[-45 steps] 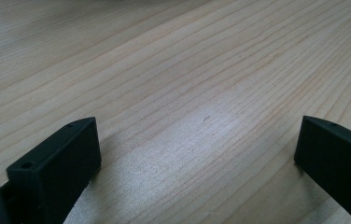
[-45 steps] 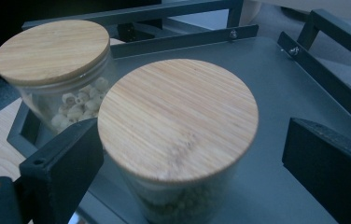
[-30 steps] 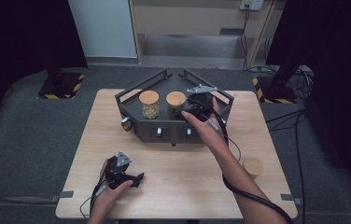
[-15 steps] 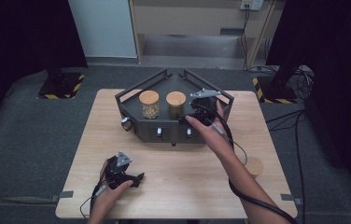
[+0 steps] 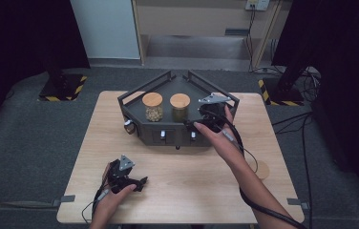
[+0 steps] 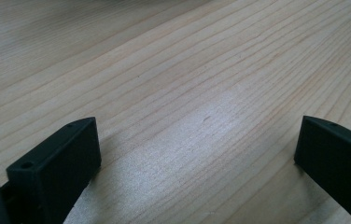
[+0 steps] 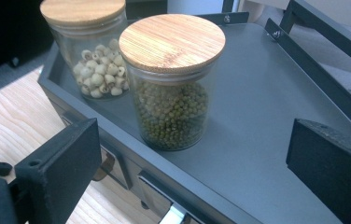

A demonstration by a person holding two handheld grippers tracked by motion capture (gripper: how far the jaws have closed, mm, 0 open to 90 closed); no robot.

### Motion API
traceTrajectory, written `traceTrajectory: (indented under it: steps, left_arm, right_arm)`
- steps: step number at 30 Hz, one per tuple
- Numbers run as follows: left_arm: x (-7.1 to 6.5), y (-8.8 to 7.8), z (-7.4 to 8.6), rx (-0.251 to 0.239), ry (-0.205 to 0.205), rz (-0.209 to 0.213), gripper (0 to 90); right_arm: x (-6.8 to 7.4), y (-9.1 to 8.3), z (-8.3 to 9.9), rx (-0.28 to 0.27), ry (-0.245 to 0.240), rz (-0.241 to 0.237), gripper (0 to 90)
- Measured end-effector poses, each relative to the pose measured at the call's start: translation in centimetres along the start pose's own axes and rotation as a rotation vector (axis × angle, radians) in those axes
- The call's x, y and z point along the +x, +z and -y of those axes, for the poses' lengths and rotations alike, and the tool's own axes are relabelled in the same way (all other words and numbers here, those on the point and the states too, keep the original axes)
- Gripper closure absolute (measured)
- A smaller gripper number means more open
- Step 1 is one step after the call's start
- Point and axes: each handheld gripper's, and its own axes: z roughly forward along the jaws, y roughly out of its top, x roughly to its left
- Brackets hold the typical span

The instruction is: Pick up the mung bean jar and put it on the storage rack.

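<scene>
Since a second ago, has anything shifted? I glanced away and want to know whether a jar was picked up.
No jar was picked up. The right gripper drifted slightly to the right along the dark tray, jaws open and empty, near the green-bean jar. The pale-bean jar, both wooden lids and the left gripper, resting open on the table, stayed as they were.

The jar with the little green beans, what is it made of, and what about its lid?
The jar of green beans looks like clear, shiny glass: you see the beans straight through its wall. Its lid looks like pale bamboo or wood, matte, with fine straight grain lines across the top.
</scene>
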Motion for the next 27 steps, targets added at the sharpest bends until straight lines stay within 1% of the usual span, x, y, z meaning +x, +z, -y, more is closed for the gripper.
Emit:
traceTrajectory:
  steps: [9, 16, 23, 27]
  left_arm:
    - [0.0, 0.0, 0.0, 0.0, 0.0, 0.0, 0.0]
    - [0.0, 0.0, 0.0, 0.0, 0.0, 0.0, 0.0]
    - [0.0, 0.0, 0.0, 0.0, 0.0, 0.0, 0.0]
    - [0.0, 0.0, 0.0, 0.0, 0.0, 0.0, 0.0]
  right_arm:
    - [-0.2, -0.9, 0.9, -0.001, -0.007, -0.005, 3.4]
    - [-0.3, -1.8, 1.7, -0.014, -0.007, -0.016, 3.3]
    - [-0.5, -2.3, 2.4, 0.001, 0.003, -0.007, 3.3]
    - [-0.7, -2.7, 2.9, 0.007, -0.004, -0.004, 3.3]
